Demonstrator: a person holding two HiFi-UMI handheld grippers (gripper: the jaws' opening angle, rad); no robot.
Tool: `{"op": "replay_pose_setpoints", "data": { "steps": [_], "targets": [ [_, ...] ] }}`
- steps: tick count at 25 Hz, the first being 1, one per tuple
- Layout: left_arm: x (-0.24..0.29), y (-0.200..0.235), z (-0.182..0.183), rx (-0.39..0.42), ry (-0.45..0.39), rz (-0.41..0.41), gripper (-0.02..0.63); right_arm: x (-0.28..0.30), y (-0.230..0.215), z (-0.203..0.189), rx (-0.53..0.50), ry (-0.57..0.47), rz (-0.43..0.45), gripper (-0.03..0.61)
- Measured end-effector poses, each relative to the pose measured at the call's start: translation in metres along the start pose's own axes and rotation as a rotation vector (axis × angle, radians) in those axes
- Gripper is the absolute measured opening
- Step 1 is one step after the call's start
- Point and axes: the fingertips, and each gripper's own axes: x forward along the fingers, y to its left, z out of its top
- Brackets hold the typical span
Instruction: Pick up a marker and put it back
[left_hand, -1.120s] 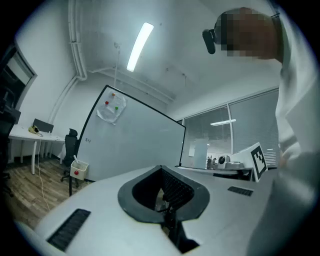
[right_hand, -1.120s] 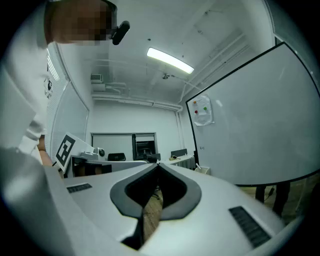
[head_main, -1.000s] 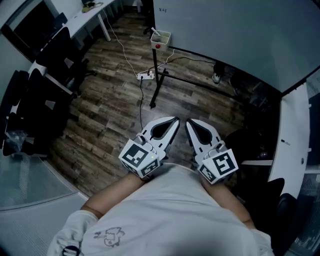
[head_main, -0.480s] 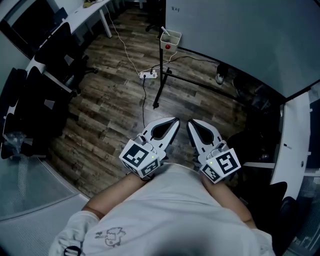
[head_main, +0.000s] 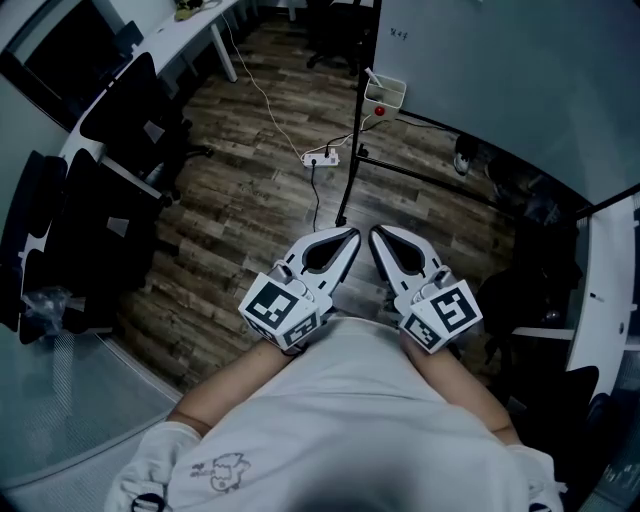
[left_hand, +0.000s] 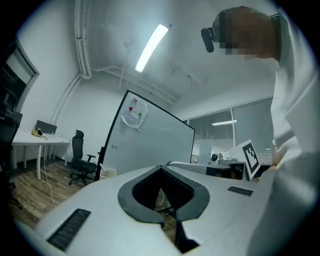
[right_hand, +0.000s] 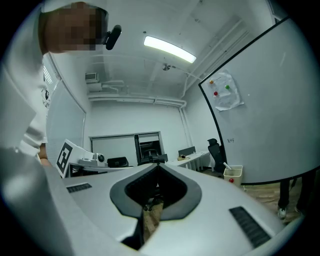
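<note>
A marker (head_main: 371, 76) pokes up at a slant from a small pale box (head_main: 387, 94) fixed low on the stand of a whiteboard (head_main: 500, 70), well apart from the person who is to pick it up and put it back. The left hand-held gripper (head_main: 349, 237) and the right hand-held gripper (head_main: 377, 234) sit side by side against the person's white shirt (head_main: 340, 420), each with its jaws closed tip to tip on nothing. Between them and the box lie the wooden floor (head_main: 250, 210), a power strip (head_main: 322, 158) with its cable, and the stand's dark leg.

The pick-up looks not yet begun. To do it well, the person would probably need to close the gap to the board first and part the jaws of one hand-held gripper before reaching the box. Coming in along the marker's slanted shaft and taking it above the rim should keep the light box from being knocked or dragged. The cable underfoot is worth stepping clear of.

Only the head view shows the floor, the stretch left to cover, and the dark office chairs (head_main: 120, 110) beside a white surface (head_main: 190, 25) at the left. Only the gripper views show the board's face, where a sheet with red and green dots (right_hand: 223, 91) hangs near its top corner, and a ceiling light (right_hand: 169, 48). The right gripper view also gives the box side-on, with the marker leaning out of it.
</note>
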Motion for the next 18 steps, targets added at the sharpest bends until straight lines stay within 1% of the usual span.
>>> {"op": "replay_pose_setpoints", "data": {
  "steps": [3, 6, 9, 12, 14, 18],
  "targets": [
    [-0.017, 0.026, 0.005, -0.007, 0.000, 0.006, 0.005, 0.029, 0.012, -0.004, -0.001, 0.003, 0.014, 0.012],
    [-0.027, 0.047, 0.002, -0.016, 0.005, 0.021, 0.005, 0.048, 0.016, -0.012, 0.026, 0.020, 0.023, 0.012],
    [-0.040, 0.061, 0.003, -0.004, 0.002, 0.044, 0.005, 0.065, 0.021, -0.015, 0.029, 0.030, 0.025, 0.012],
    [-0.047, 0.075, -0.002, -0.029, 0.021, 0.070, 0.005, 0.078, 0.026, -0.020, 0.039, 0.045, 0.040, 0.012],
    [-0.049, 0.081, -0.003, -0.041, 0.031, 0.081, 0.005, 0.085, 0.026, -0.021, 0.042, 0.050, 0.049, 0.012],
    [-0.044, 0.095, -0.001, -0.034, 0.024, 0.093, 0.005, 0.101, 0.023, -0.025, 0.043, 0.061, 0.078, 0.012]
  ]
}}
